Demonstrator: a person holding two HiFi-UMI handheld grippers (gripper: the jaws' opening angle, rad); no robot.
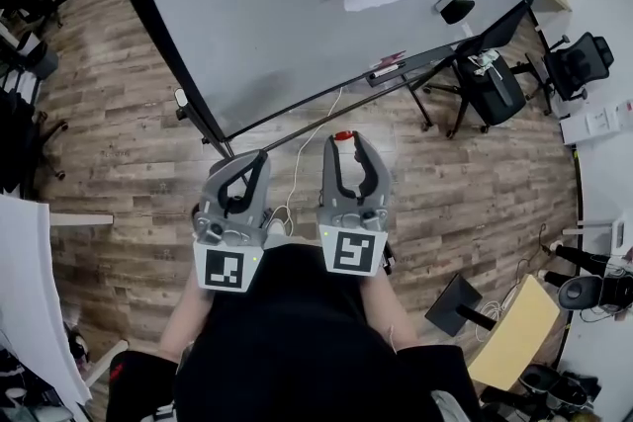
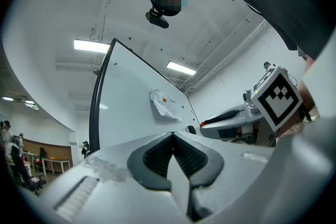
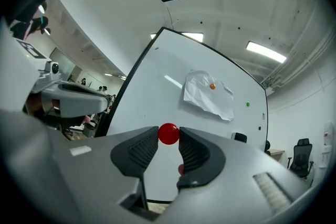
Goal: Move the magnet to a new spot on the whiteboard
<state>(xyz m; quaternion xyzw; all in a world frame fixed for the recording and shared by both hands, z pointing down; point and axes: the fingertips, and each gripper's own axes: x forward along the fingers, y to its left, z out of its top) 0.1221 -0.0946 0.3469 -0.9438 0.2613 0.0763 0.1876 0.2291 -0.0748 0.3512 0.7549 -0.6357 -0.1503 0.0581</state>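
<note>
A small round red magnet [image 3: 169,134] sits between the fingertips of my right gripper [image 3: 169,135], which is shut on it. In the head view the same magnet [image 1: 343,135] shows at the tips of the right gripper [image 1: 343,139], held in the air short of the whiteboard [image 1: 277,5]. My left gripper [image 1: 258,157] hangs beside it, jaws together with nothing in them [image 2: 172,136]. The whiteboard [image 3: 152,86] stands ahead of both grippers. A crumpled white paper [image 3: 207,95] is pinned to it by an orange magnet [image 3: 212,86], and a green magnet [image 3: 248,104] sits further right.
A black-and-white eraser [image 1: 454,7] sticks to the board near its tray [image 1: 396,69]. The board's wheeled frame [image 1: 213,128] stands on the wooden floor. Black office chairs [image 1: 495,84] stand at the right, a stool and boxes [image 1: 514,331] at lower right.
</note>
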